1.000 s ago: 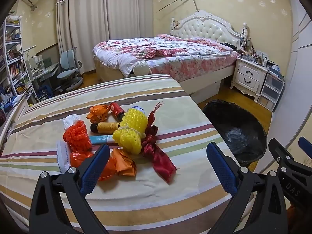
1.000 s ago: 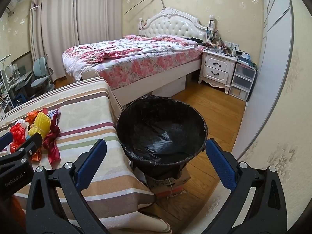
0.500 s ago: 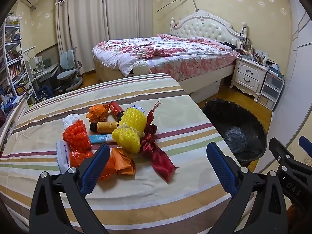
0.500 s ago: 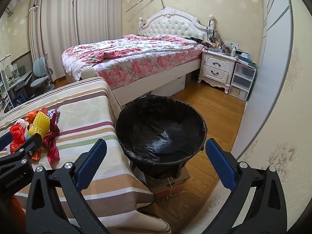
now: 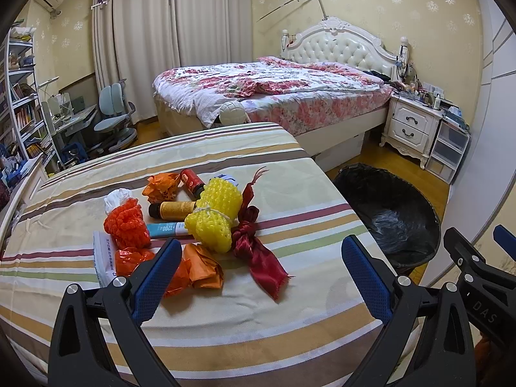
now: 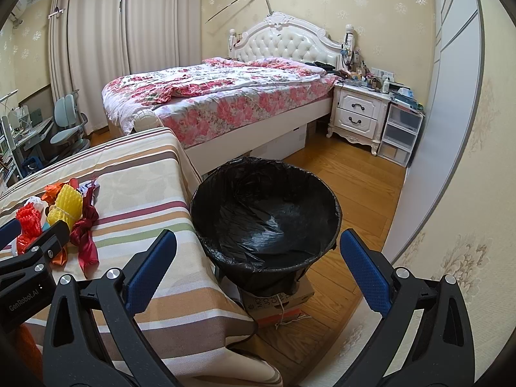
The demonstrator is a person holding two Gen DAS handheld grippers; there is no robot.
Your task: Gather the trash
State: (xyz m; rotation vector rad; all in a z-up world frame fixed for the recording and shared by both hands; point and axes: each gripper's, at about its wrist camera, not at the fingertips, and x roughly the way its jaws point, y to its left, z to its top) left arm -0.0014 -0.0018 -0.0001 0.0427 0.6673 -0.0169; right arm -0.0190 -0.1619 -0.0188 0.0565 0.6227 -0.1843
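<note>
Jaws wide open and holding nothing on left gripper point(image 5: 261, 277) and right gripper point(image 6: 258, 274). We see trash pile point(image 5: 193, 219) at 11 o'clock, bin point(image 6: 266, 213) at 12. Risk: red ribbon point(image 5: 258, 251) snags neighbours and drags them off table point(image 5: 290, 316).

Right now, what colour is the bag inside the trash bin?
Black, a shiny plastic trash bag; the right wrist view shows it best.

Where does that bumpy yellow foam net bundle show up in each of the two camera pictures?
Left wrist view: the bumpy yellow foam net bundle lies mid-frame on the striped cloth.
Right wrist view: it sits far left, small.
Shared landmark: the black-lined round trash bin, right of the bundle in both.
</note>
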